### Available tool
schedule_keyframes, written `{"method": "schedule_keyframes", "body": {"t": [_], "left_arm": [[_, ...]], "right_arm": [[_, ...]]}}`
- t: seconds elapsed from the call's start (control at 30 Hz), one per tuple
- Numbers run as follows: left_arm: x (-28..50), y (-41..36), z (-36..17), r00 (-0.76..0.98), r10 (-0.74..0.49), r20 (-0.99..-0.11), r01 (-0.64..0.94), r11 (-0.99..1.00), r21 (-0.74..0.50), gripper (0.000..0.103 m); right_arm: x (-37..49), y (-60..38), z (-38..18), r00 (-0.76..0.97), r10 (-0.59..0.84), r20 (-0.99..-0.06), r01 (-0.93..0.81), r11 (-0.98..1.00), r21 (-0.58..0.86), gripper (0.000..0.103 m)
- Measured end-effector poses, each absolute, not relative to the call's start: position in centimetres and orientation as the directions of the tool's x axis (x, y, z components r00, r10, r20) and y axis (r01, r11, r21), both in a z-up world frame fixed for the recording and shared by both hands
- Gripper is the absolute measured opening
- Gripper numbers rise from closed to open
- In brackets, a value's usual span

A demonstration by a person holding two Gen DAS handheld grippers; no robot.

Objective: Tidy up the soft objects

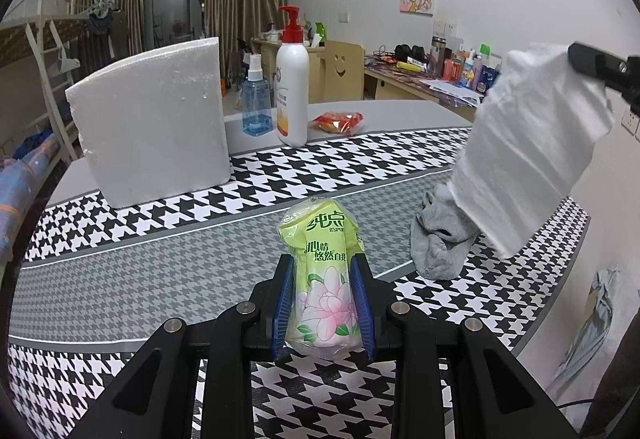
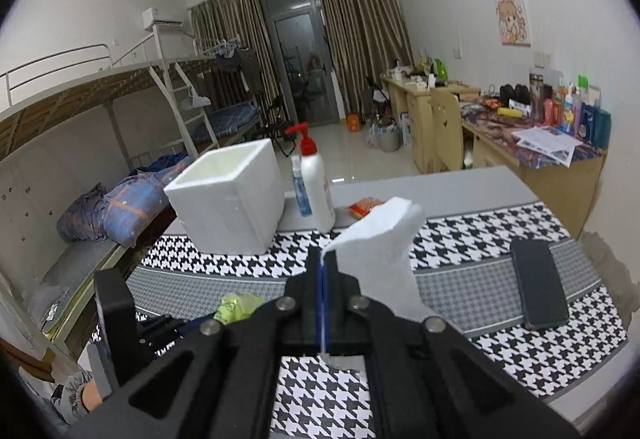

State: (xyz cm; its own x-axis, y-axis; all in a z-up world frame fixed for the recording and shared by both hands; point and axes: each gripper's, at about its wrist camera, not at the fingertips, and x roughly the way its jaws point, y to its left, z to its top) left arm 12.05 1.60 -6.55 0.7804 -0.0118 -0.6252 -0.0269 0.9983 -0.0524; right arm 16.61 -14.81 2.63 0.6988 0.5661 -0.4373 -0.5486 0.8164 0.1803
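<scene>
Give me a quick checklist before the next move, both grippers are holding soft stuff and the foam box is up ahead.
1. Left gripper clamped on the green tissue pack: ok, blue pads press both its sides.
2. Right gripper pinching the white cloth: ok, jaws shut on one edge, the rest hangs free.
3. Foam box open on top: ok, no lid; its inside cannot be seen.
4. Path to the box: ok, no object stands on the patterned table in front of it.
5. Grey sock still to collect: not ok, it lies loose on the table.
6. Black phone out of the way: ok, off to the right.
</scene>
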Motion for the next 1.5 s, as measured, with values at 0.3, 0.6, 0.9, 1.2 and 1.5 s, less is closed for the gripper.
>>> {"method": "schedule_keyframes", "body": {"t": [0.3, 0.6, 0.9, 1.2, 1.5], "left_arm": [[11.8, 1.7, -6.2, 0.786, -0.006, -0.618, -0.032, 0.998, -0.051, 0.031], [12.4, 1.3, -6.7, 0.778, -0.015, -0.628, -0.019, 0.999, -0.048, 0.031], [13.0, 1.1, -7.1, 0.773, -0.025, -0.634, -0.006, 0.999, -0.047, 0.031], [13.2, 1.0, -7.5, 0.767, -0.022, -0.641, -0.007, 0.999, -0.043, 0.031], [13.2, 1.3, -7.8, 0.761, -0.018, -0.648, -0.015, 0.999, -0.045, 0.031]], "right_arm": [[16.3, -15.0, 2.3, 0.696, 0.568, -0.44, -0.556, 0.814, 0.17, 0.002], [17.3, -15.0, -2.3, 0.667, 0.5, -0.552, -0.512, 0.846, 0.148, 0.002], [17.9, -16.1, -5.6, 0.678, 0.385, -0.626, -0.418, 0.903, 0.103, 0.002], [17.8, -15.4, -7.5, 0.628, 0.42, -0.655, -0.444, 0.885, 0.141, 0.058], [18.3, -13.2, -10.1, 0.551, 0.439, -0.71, -0.488, 0.86, 0.153, 0.06]]}}
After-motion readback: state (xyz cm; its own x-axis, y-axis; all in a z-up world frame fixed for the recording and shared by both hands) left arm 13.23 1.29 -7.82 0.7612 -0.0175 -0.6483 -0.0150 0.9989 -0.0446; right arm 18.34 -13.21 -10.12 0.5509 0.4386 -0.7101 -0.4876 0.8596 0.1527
